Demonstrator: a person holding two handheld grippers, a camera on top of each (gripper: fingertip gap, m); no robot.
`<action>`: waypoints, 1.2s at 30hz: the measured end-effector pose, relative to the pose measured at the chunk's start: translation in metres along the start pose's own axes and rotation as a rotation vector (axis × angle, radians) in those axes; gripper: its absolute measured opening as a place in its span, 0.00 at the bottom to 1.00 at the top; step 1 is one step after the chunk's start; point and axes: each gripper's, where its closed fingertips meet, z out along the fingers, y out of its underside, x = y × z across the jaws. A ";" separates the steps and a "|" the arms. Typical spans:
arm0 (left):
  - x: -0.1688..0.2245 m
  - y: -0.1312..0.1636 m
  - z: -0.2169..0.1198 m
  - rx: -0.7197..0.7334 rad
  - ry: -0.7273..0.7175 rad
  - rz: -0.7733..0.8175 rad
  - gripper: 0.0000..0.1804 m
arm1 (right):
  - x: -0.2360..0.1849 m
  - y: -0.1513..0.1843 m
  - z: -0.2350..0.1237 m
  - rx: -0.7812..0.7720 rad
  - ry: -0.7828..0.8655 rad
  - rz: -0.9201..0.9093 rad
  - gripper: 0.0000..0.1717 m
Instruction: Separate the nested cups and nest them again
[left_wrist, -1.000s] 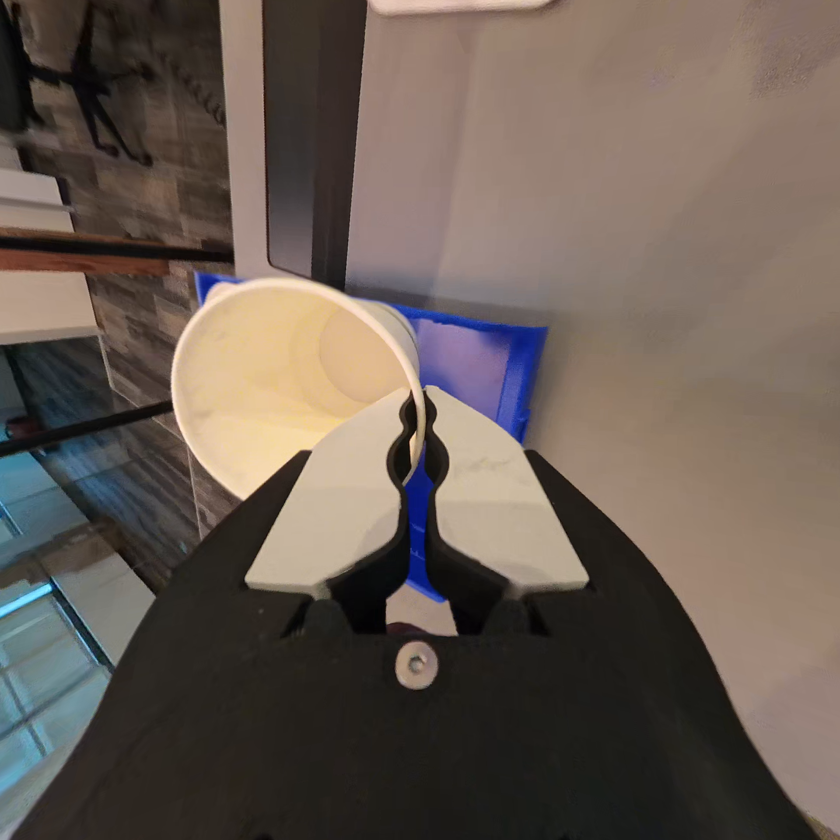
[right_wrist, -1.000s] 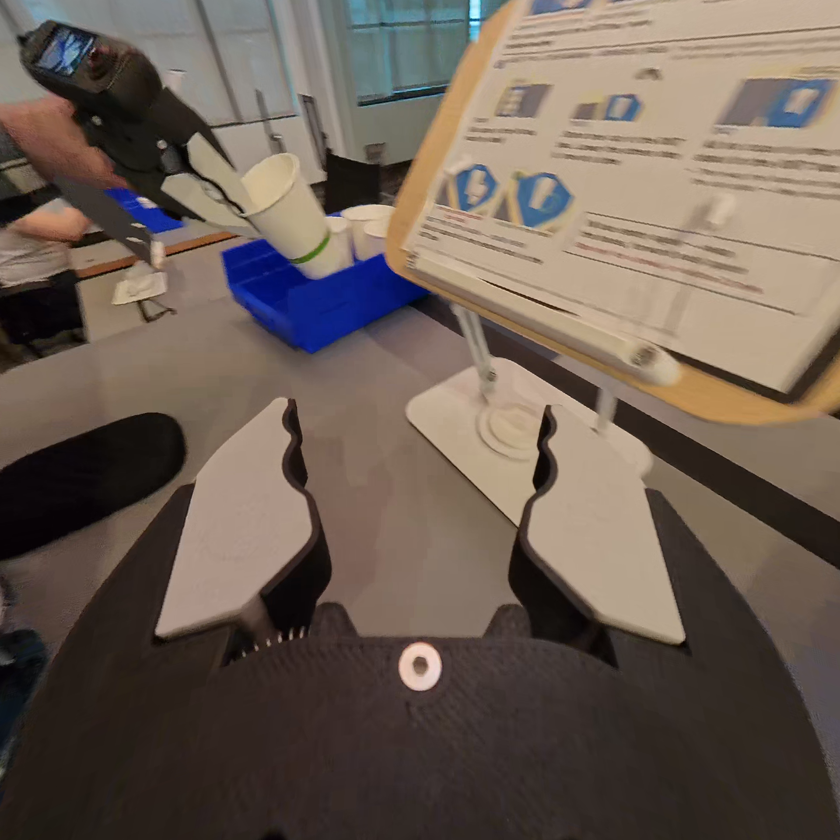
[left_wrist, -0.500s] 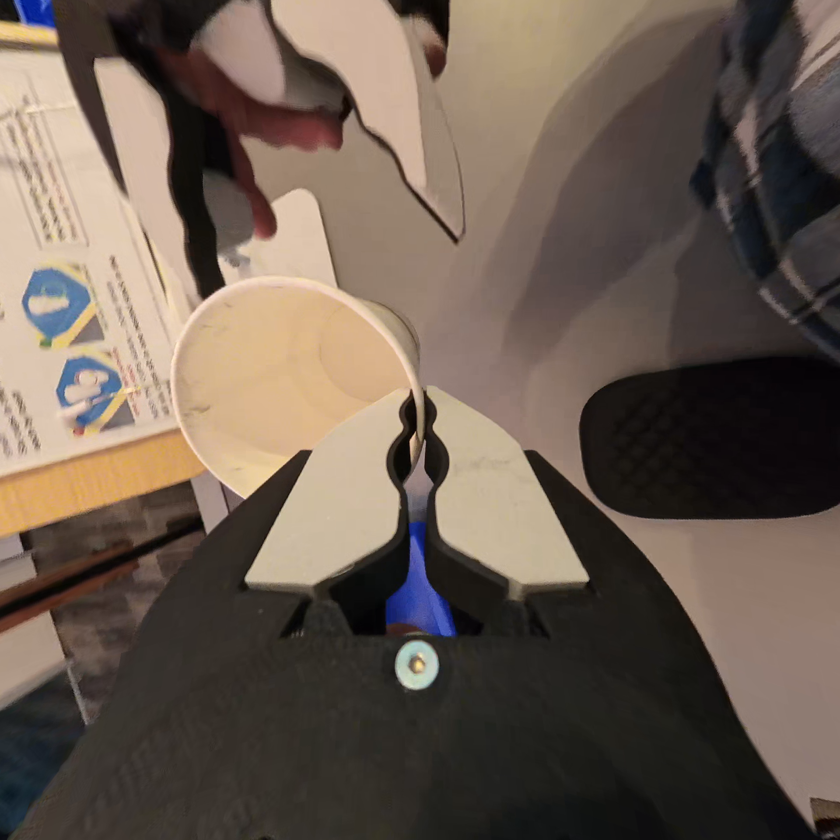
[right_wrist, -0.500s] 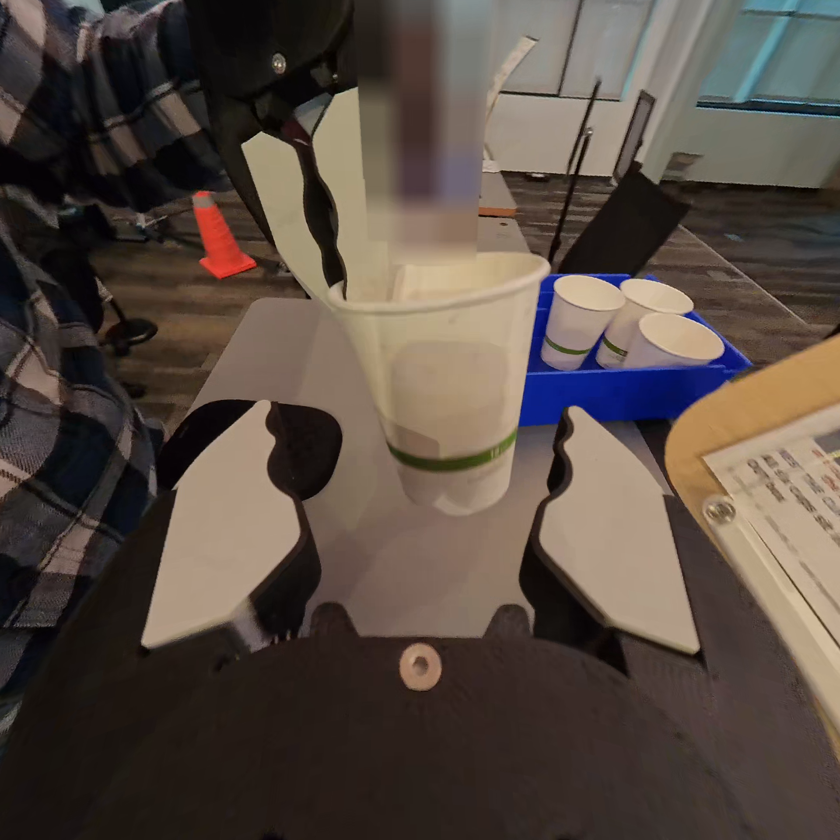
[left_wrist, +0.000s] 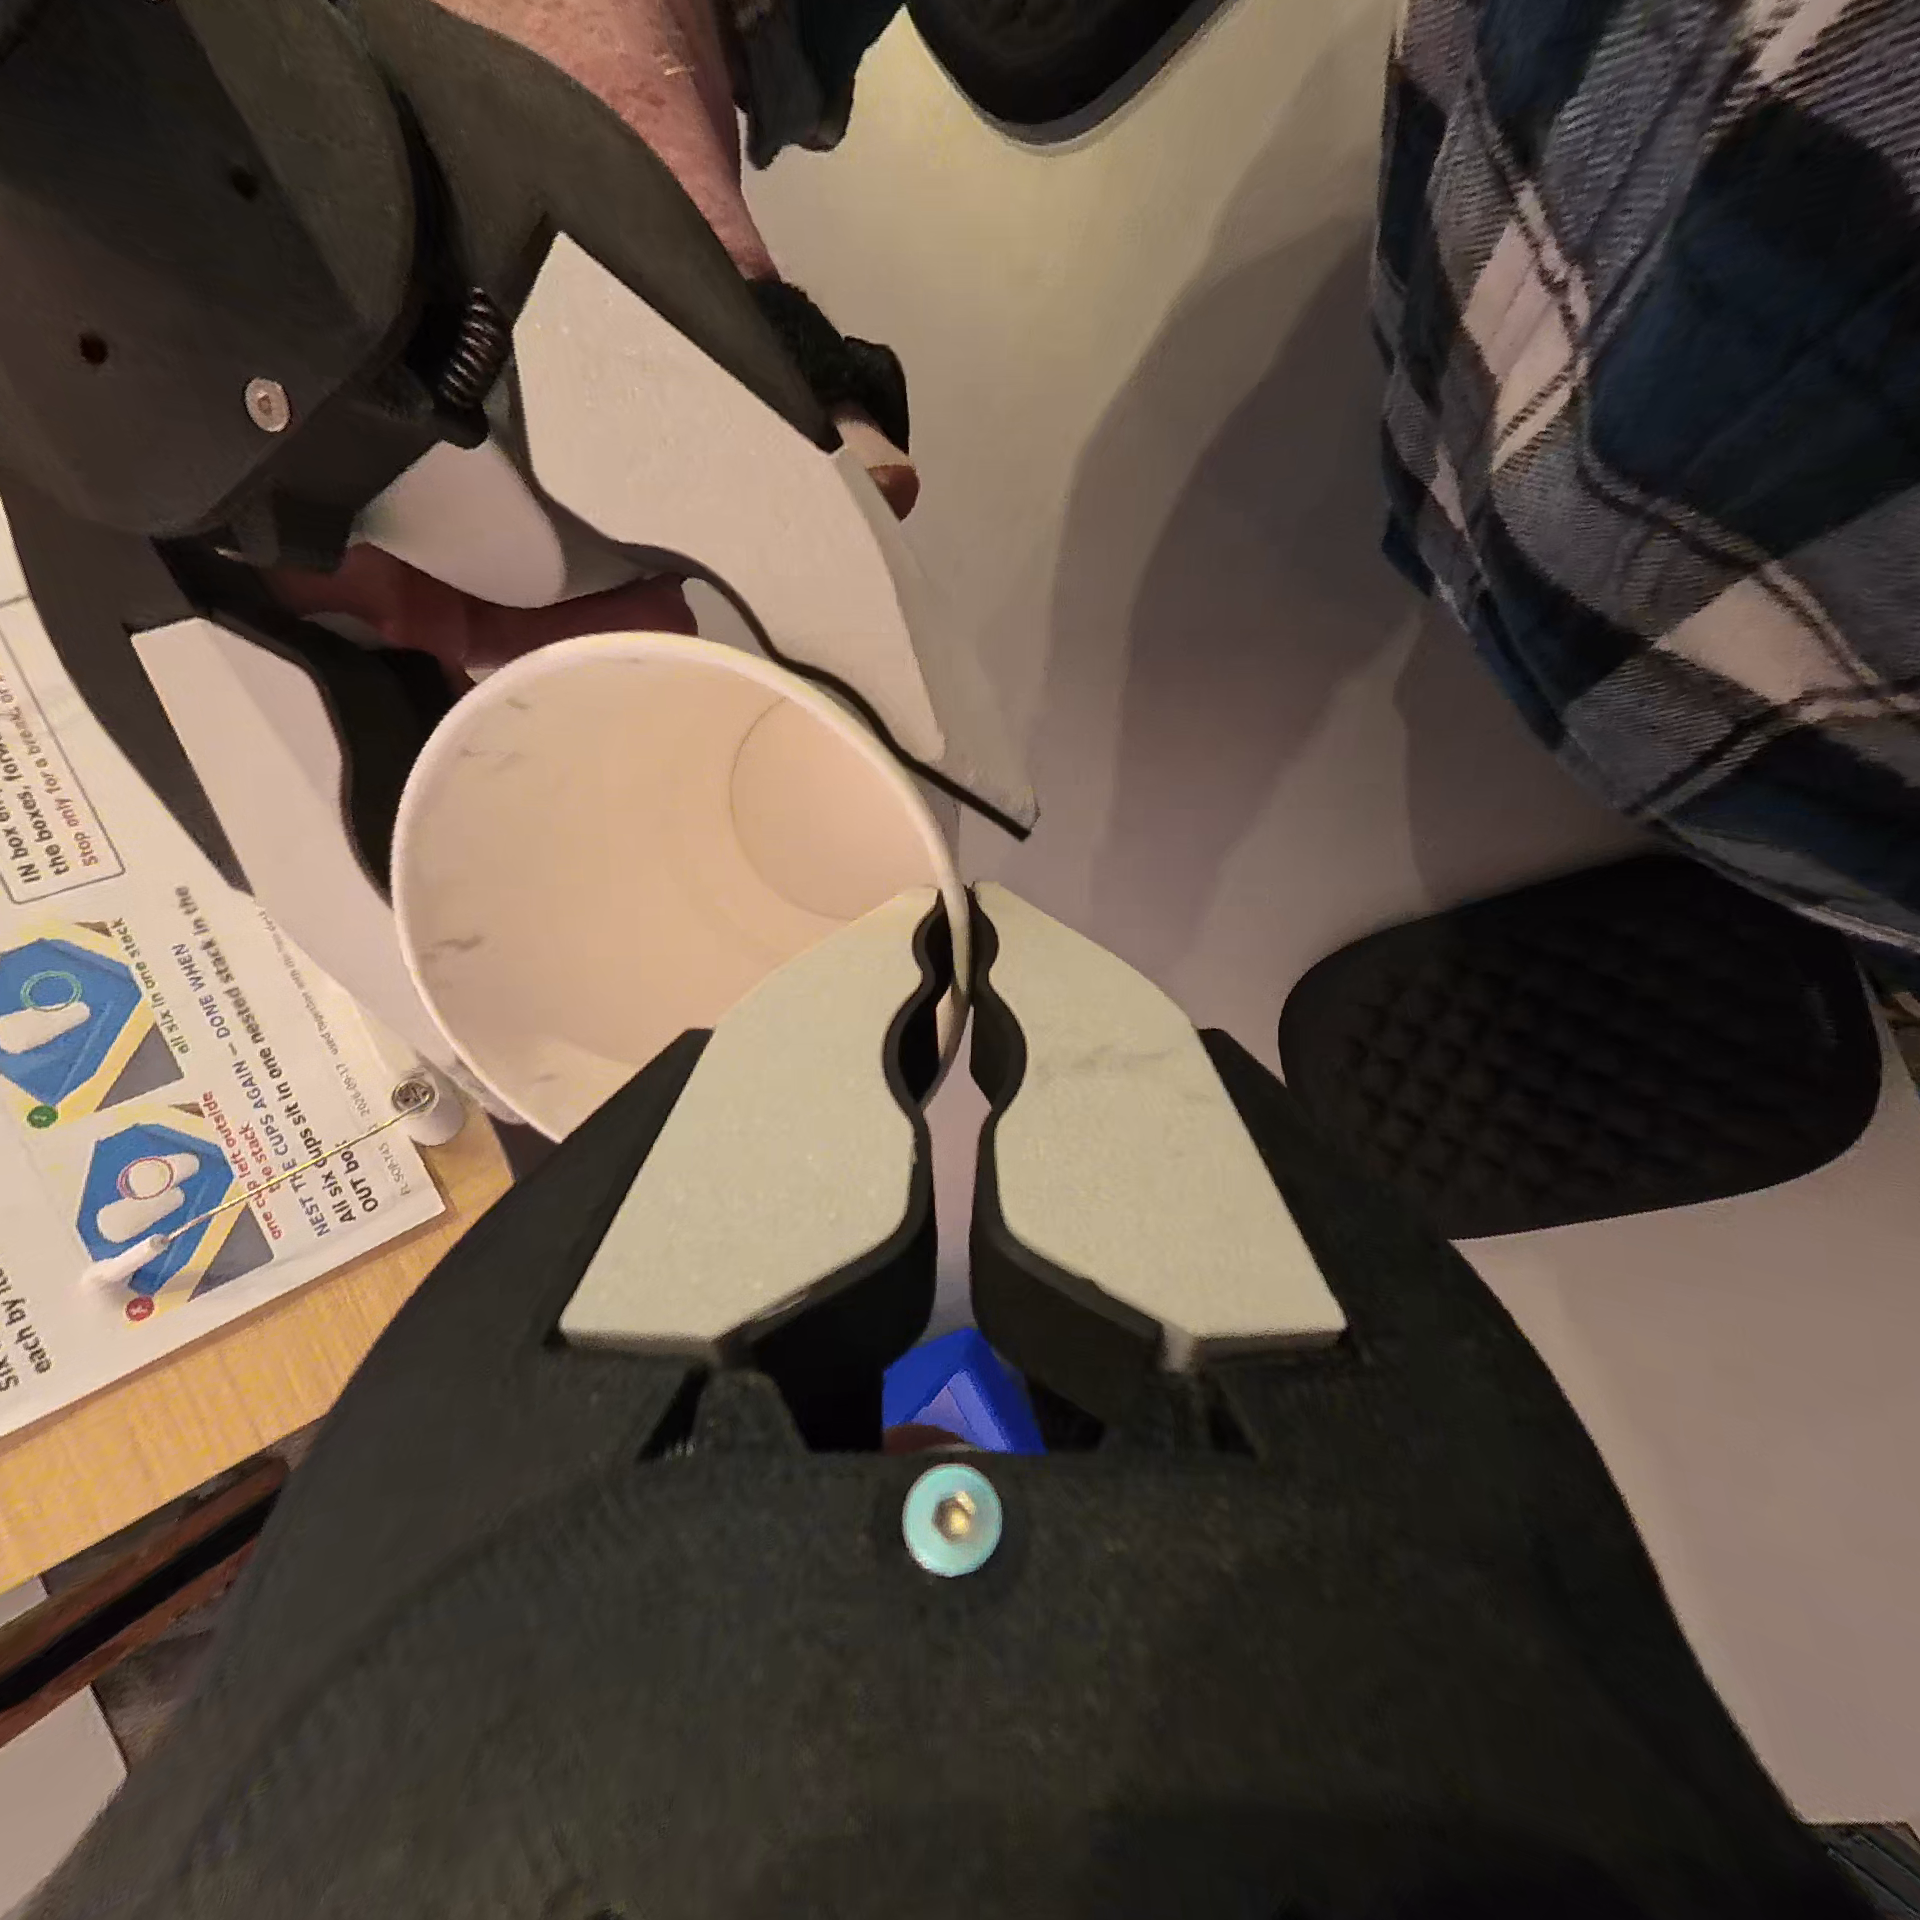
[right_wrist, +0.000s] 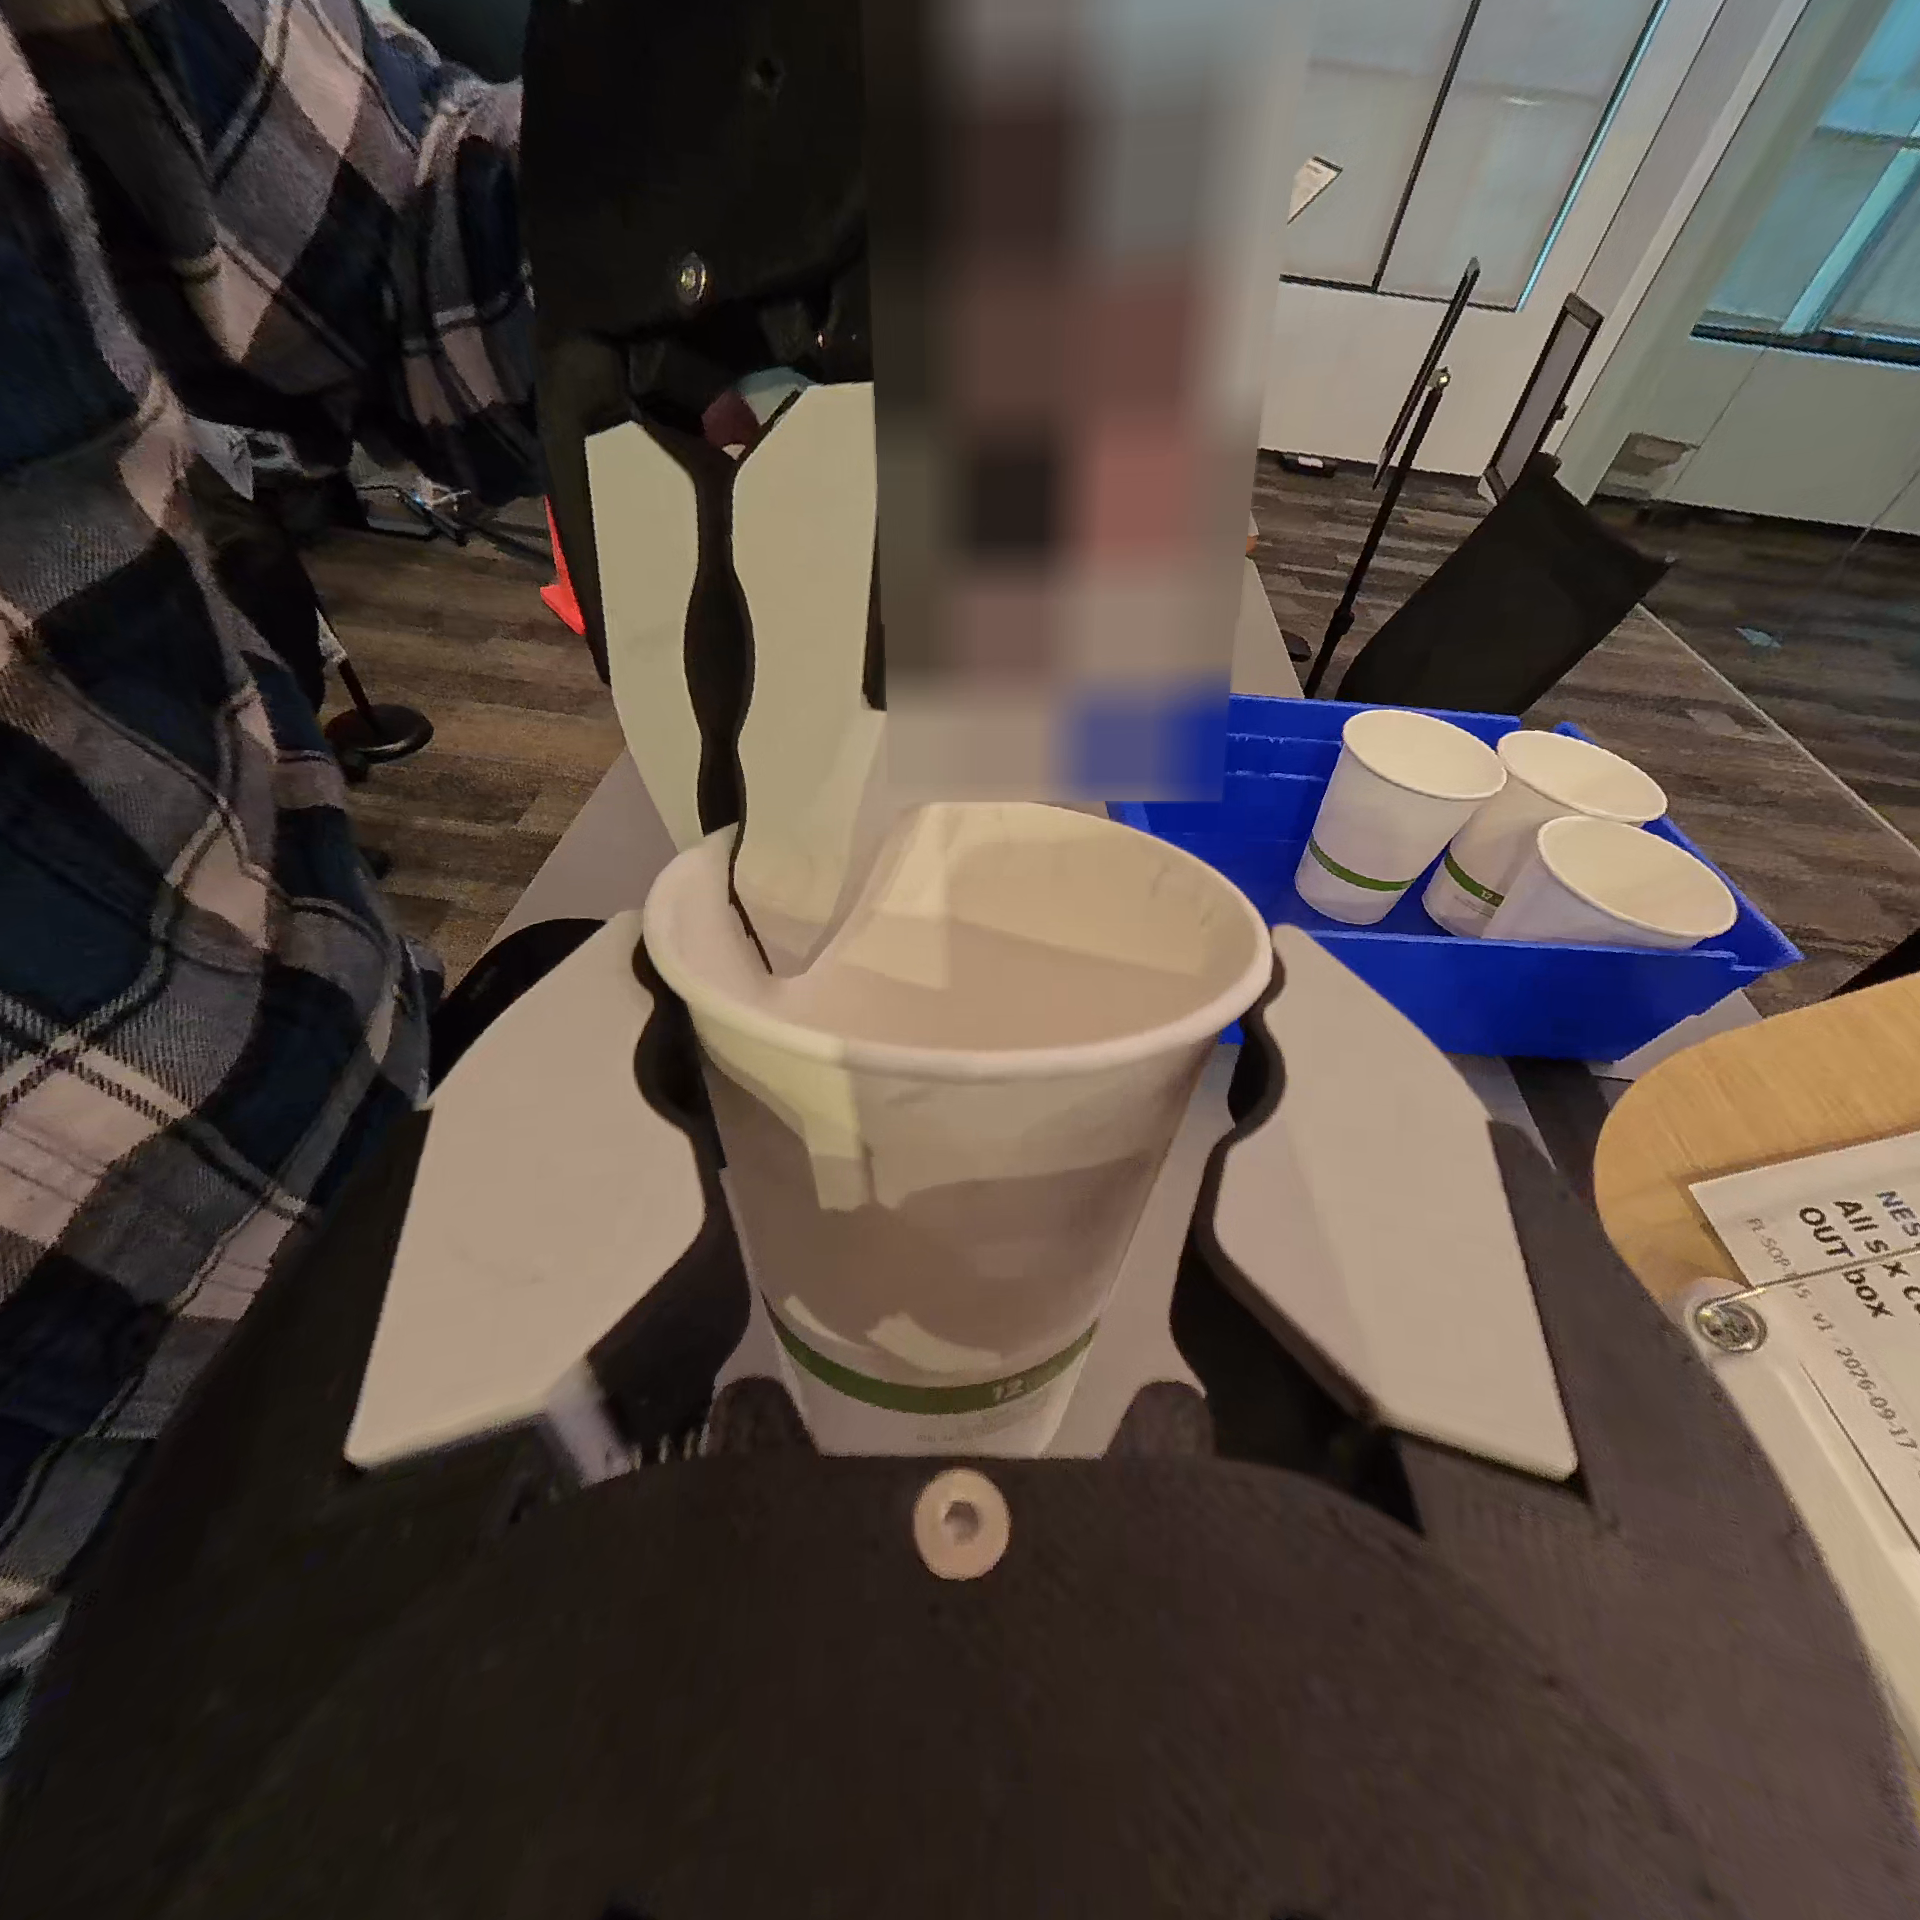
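Mid-separation, judging by layout: three white cups (right_wrist: 1507, 831) loose in blue bin (right_wrist: 1538, 987) beyond right claw (right_wrist: 956, 1023). Left claw (left_wrist: 956, 935) clenched on rim of cup stack (left_wrist: 623, 883). Right claw released, fingers straddling stack just under rim, contact unclear. Left: pull remaining cups apart, renest all.

Right view only: green band, bin cups. Left view only: rim pinch, inner cup bottom.

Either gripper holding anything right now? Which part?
Left gripper is pinching the white paper cup by its rim wall. Right gripper is open around the cup's body; whether its pads touch it cannot be told.
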 end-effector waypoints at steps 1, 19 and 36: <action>0.000 0.000 0.000 -0.003 0.005 0.003 0.00 | -0.001 0.002 -0.001 -0.005 0.000 -0.001 0.60; -0.011 -0.010 -0.005 0.012 -0.040 -0.038 0.14 | 0.002 -0.007 -0.012 0.155 -0.006 0.111 0.57; -0.020 0.030 -0.007 -0.016 -0.164 -0.279 0.01 | 0.116 0.048 -0.270 0.144 0.750 0.181 0.57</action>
